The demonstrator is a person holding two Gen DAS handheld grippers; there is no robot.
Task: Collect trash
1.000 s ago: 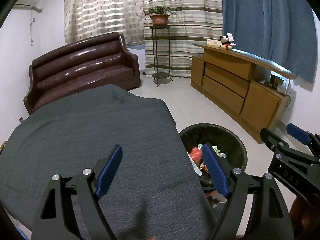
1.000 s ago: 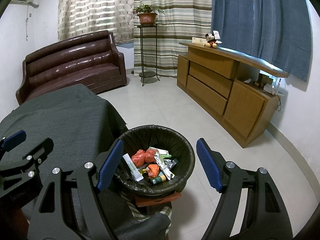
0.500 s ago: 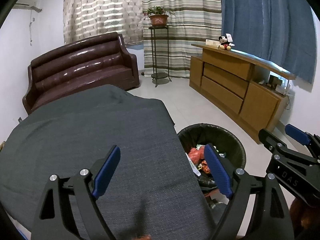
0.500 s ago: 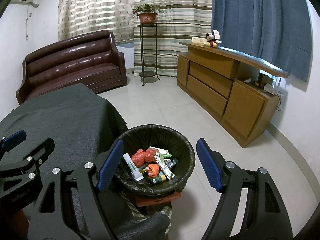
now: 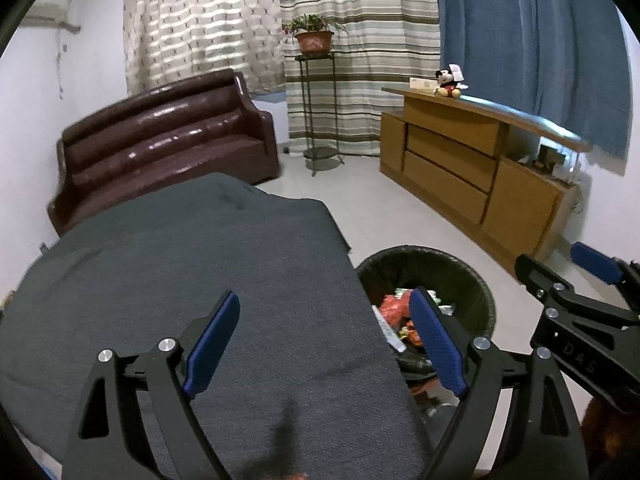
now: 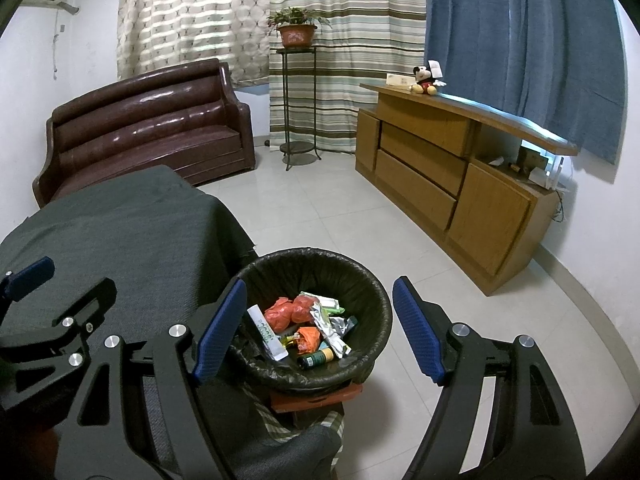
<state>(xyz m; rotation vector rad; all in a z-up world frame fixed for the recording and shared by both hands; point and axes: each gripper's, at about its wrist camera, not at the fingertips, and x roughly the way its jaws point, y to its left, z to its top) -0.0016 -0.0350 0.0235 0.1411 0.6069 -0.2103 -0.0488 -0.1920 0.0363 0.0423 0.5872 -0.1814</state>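
Trash (image 6: 310, 330) — orange wrappers, foil, a small bottle — lies in the black-lined bin (image 6: 368, 280) at six o'clock from the wooden cabinet (image 6: 440, 168), beside the grey-covered table (image 5: 180, 280). Right gripper (image 6: 316, 330) and left gripper (image 5: 326, 342) both stand with jaws apart, empty. The bin's base is hidden; labels are unreadable.
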